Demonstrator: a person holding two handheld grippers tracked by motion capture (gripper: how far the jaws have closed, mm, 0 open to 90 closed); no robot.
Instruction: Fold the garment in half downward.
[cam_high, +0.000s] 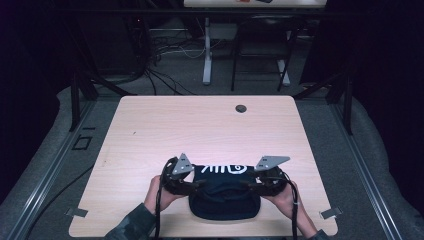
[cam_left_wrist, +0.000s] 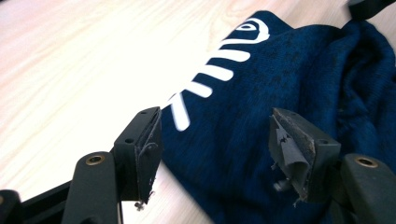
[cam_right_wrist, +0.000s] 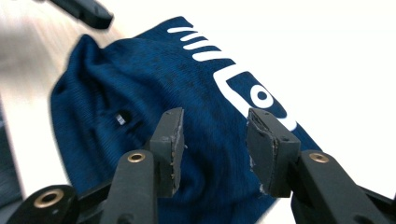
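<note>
Hovering with jaws spread, the left gripper (cam_high: 200, 183) sits at the cloth's (cam_high: 225, 197) nine o'clock edge, the right gripper (cam_high: 247, 183) likewise spread at three o'clock; the cloth lies at the table's (cam_high: 150, 130) six o'clock edge.

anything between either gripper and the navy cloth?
Nothing visible. The left gripper and right gripper both have jaws open with the navy cloth directly behind the gap; only bare table lies around it. Whether the pads already touch the fabric isn't clear.
</note>
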